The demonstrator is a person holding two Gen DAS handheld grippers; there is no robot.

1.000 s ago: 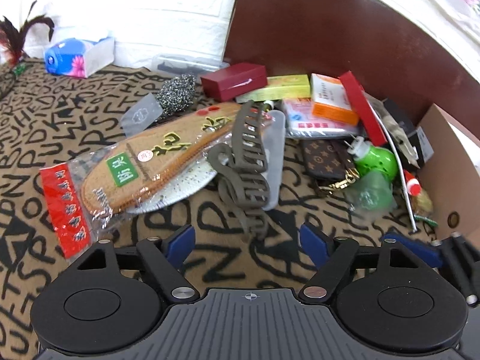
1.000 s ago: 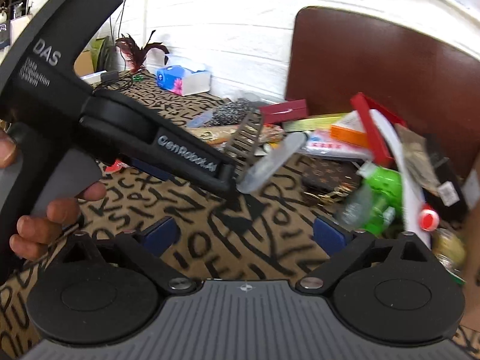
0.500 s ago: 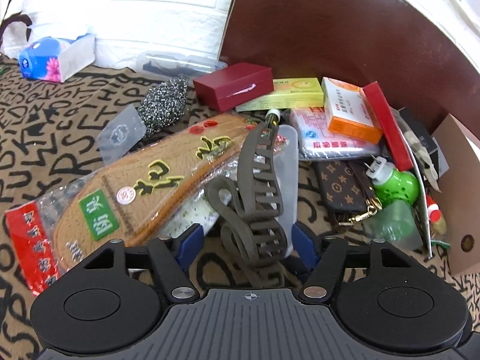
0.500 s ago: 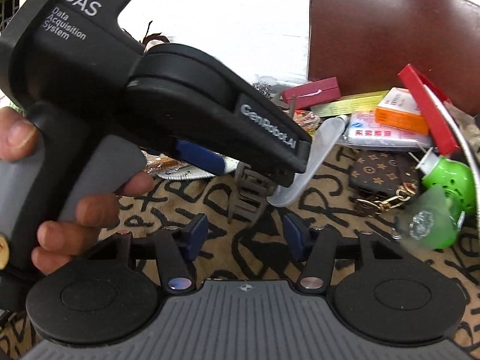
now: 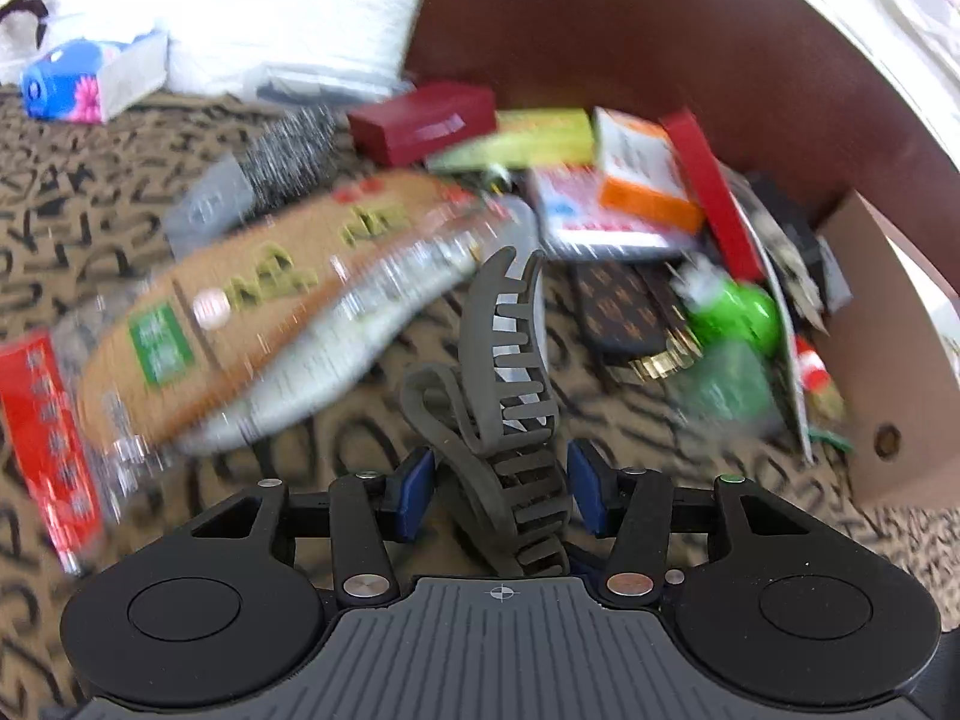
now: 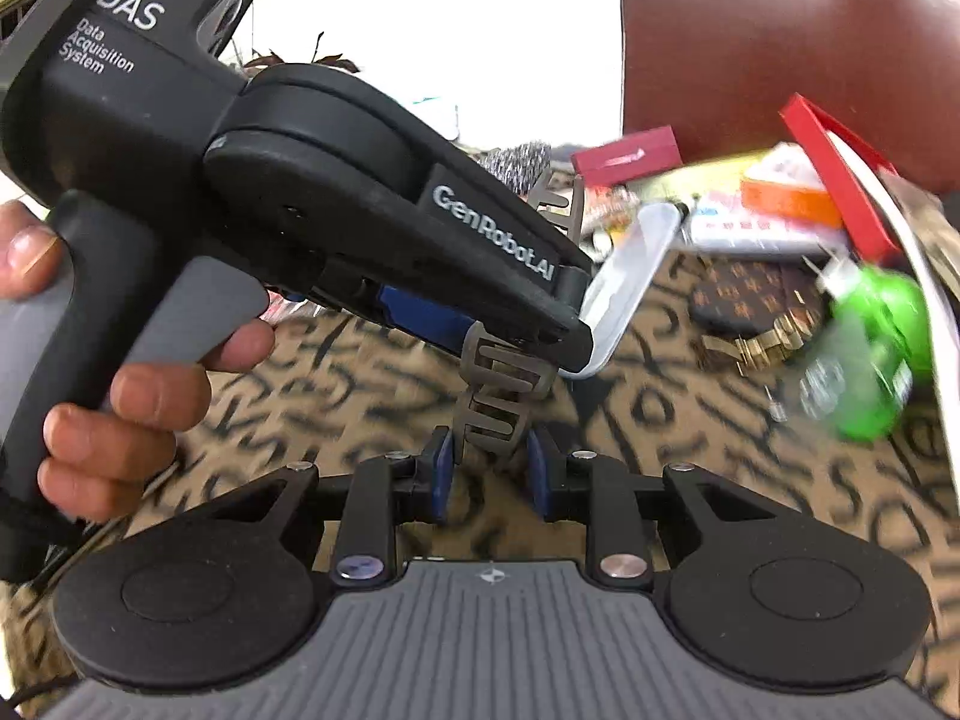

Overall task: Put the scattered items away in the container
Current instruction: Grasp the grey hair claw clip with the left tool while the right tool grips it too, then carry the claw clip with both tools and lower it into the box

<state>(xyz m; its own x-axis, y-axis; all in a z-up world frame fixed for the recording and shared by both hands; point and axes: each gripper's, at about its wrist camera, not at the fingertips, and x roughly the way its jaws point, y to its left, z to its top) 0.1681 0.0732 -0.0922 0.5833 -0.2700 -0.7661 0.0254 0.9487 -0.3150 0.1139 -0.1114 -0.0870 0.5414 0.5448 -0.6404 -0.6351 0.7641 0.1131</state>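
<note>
Taking the grey hair clip (image 5: 504,414) as the landmark, far to its left on the letter-patterned desk (image 5: 90,204) lies the red-edged plastic bag of brown insoles (image 5: 240,324), blurred, with a steel scourer (image 5: 288,156) behind it. The left claw (image 5: 498,492) has its blue pads on either side of the clip's lower end, close to it, but whether they press on it cannot be told; in the right wrist view the left claw (image 6: 528,336) reaches over the clip (image 6: 498,402) from above. A clear plastic piece (image 6: 624,276) lies just behind the clip. The right claw (image 6: 489,480) is narrowed to a small gap with the clip's near end between its blue pads (image 6: 444,474); contact looks likely but is not certain. Right of the clip sit a brown patterned key pouch (image 5: 630,312) with a gold clasp, then a green bottle (image 5: 738,318), and behind them a maroon box (image 5: 426,120), a yellow box (image 5: 534,132) and an orange-and-white box (image 5: 642,174). Farthest right stands the cardboard container (image 5: 882,360), its wall well apart from the clip.
</note>
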